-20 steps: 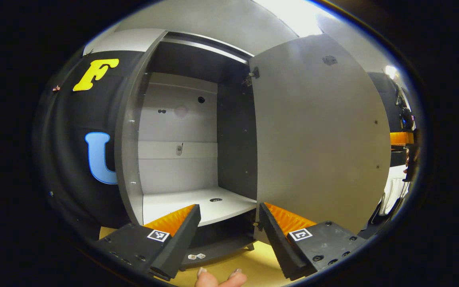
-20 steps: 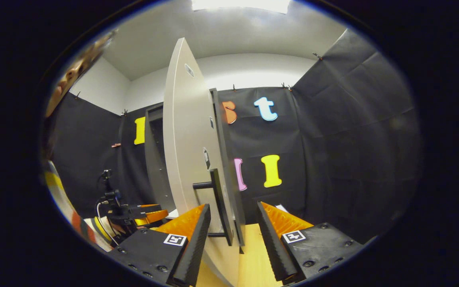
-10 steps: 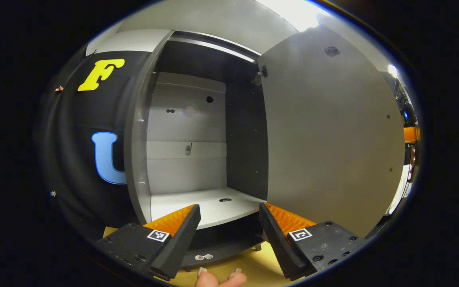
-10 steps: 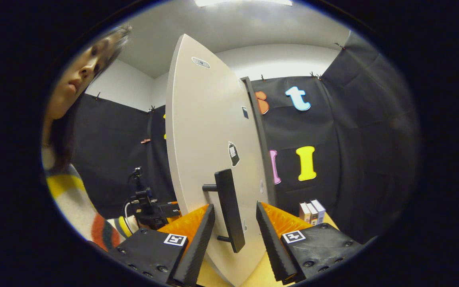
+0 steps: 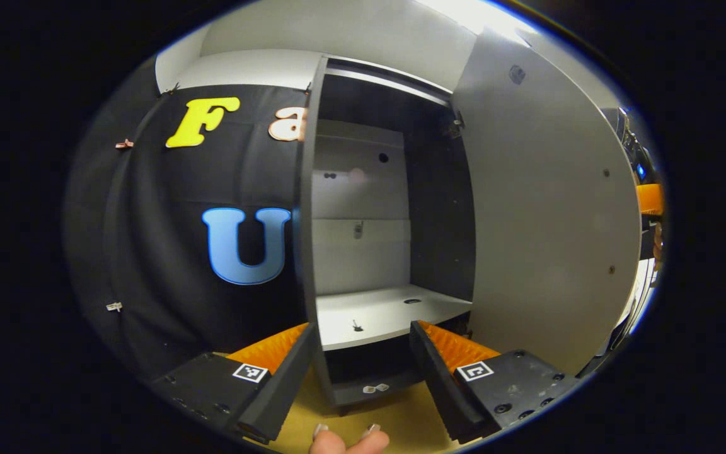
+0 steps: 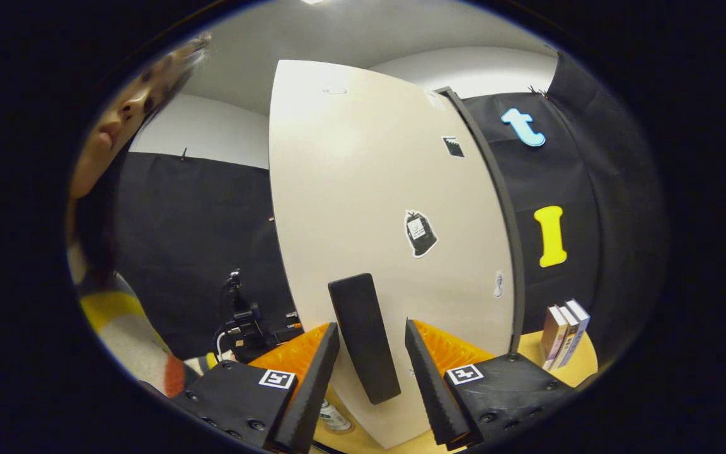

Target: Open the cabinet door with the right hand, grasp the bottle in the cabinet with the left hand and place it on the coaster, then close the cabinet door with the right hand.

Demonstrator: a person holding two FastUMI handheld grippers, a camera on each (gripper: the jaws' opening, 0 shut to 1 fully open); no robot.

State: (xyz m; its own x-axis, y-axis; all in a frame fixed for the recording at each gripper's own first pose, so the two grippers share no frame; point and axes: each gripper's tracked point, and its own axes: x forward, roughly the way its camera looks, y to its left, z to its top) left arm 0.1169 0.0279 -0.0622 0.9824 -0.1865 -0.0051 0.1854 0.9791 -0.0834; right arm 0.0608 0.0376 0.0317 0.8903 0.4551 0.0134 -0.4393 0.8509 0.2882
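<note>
Books [image 6: 564, 331] beside cabinet door [image 6: 388, 208], handle [image 6: 363, 337] between spread right gripper [image 6: 366, 378] fingers, left gripper [image 5: 360, 372] spread.

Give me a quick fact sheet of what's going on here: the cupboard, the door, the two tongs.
cabinet: open, its pale shelf bare where visible
cabinet door: swung partly open
door handle: dark upright bar, between the right tongs' fingers
right tongs: open, fingers straddling the handle, not pressing on it
left tongs: open, holding nothing, facing the cabinet
books: standing on the table right of the door
person: leaning in at left
</note>
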